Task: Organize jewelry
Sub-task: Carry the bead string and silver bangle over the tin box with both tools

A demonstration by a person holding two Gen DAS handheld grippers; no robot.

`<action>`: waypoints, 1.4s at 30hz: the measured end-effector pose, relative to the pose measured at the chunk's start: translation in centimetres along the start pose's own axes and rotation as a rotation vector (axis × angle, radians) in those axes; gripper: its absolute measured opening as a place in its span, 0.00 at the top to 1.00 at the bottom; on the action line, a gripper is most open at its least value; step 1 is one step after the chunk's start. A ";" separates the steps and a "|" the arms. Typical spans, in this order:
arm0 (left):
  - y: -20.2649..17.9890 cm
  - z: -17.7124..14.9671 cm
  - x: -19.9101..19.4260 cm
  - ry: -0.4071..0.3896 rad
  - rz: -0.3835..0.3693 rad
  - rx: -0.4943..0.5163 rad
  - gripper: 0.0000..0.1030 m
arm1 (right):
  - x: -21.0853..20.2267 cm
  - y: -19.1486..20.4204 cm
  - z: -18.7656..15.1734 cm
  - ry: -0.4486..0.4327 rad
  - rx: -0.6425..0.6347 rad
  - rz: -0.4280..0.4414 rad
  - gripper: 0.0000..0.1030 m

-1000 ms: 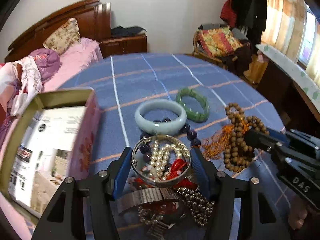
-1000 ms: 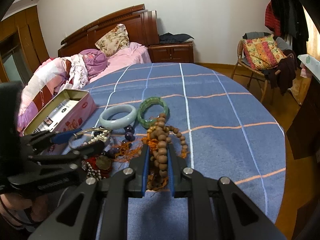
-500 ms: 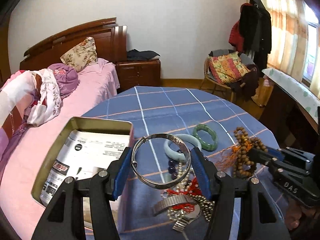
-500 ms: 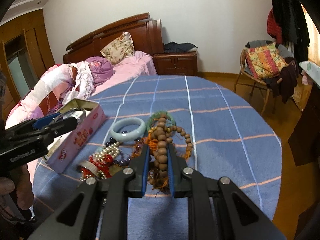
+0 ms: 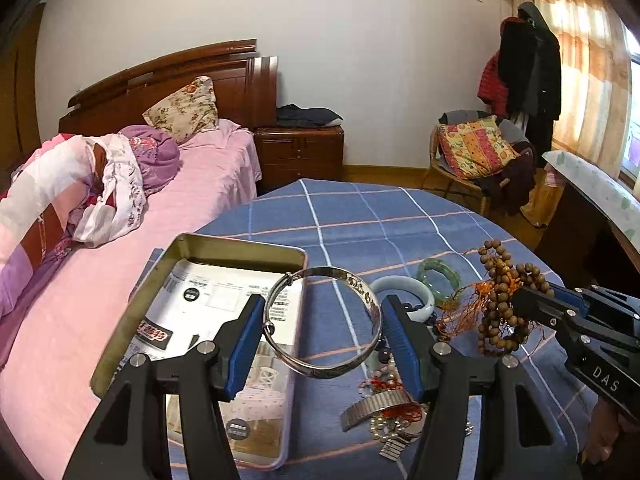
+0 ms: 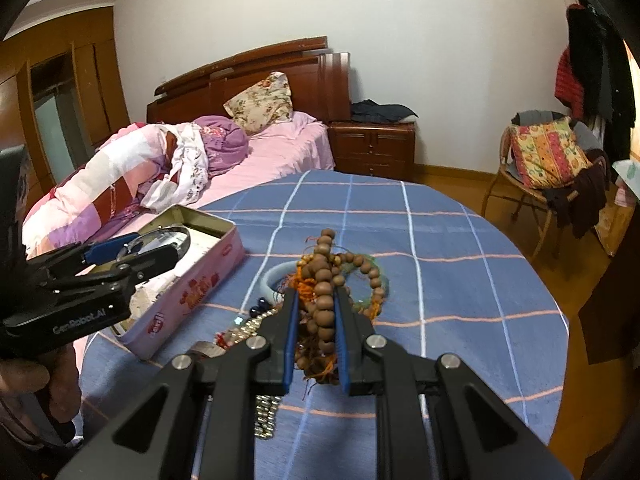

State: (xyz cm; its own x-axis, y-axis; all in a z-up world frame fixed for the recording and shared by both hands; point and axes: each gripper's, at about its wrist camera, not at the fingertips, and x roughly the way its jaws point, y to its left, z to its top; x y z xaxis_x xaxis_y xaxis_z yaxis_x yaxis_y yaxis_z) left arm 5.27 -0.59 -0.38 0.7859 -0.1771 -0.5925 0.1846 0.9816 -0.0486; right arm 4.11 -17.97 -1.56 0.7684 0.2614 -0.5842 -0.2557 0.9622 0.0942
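Note:
My left gripper [image 5: 322, 312] is shut on a silver bangle [image 5: 362, 290] and holds it in the air above the right rim of the open pink tin box [image 5: 120, 320]. It also shows in the right wrist view [image 6: 136, 246], over the tin box [image 6: 192, 292]. My right gripper [image 6: 316, 300] is shut on a wooden bead necklace [image 6: 325, 288] with orange tassels, lifted above the table. The necklace [image 5: 500, 300] hangs from the right gripper [image 5: 520, 294] in the left wrist view. A pale jade bangle [image 5: 404, 284], a green bangle [image 5: 438, 274] and a heap of pearls and a watch band [image 5: 380, 406] lie on the blue cloth.
The round table [image 6: 460, 240] has a blue checked cloth. A bed [image 5: 192, 184] with pink bedding lies to the left and behind. A nightstand [image 5: 300, 152] stands at the back, and a chair with a cushion [image 5: 474, 152] at the back right.
My left gripper has lifted the silver bangle off the jewelry heap and carried it left, over the tin box. My right gripper has raised the wooden bead necklace off the table.

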 end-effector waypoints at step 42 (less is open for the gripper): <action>10.6 0.9 1.5 0.001 0.185 -0.120 0.42 | 4.6 10.6 5.4 -0.075 -0.217 0.187 0.81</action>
State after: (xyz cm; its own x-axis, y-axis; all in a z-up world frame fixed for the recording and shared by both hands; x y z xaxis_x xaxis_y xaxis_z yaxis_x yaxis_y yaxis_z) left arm 8.91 9.45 -1.02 0.7990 0.0071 -0.6013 -0.0345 0.9988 -0.0340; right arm 8.17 -6.18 1.12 0.7355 0.4452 -0.5107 -0.5099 0.8601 0.0154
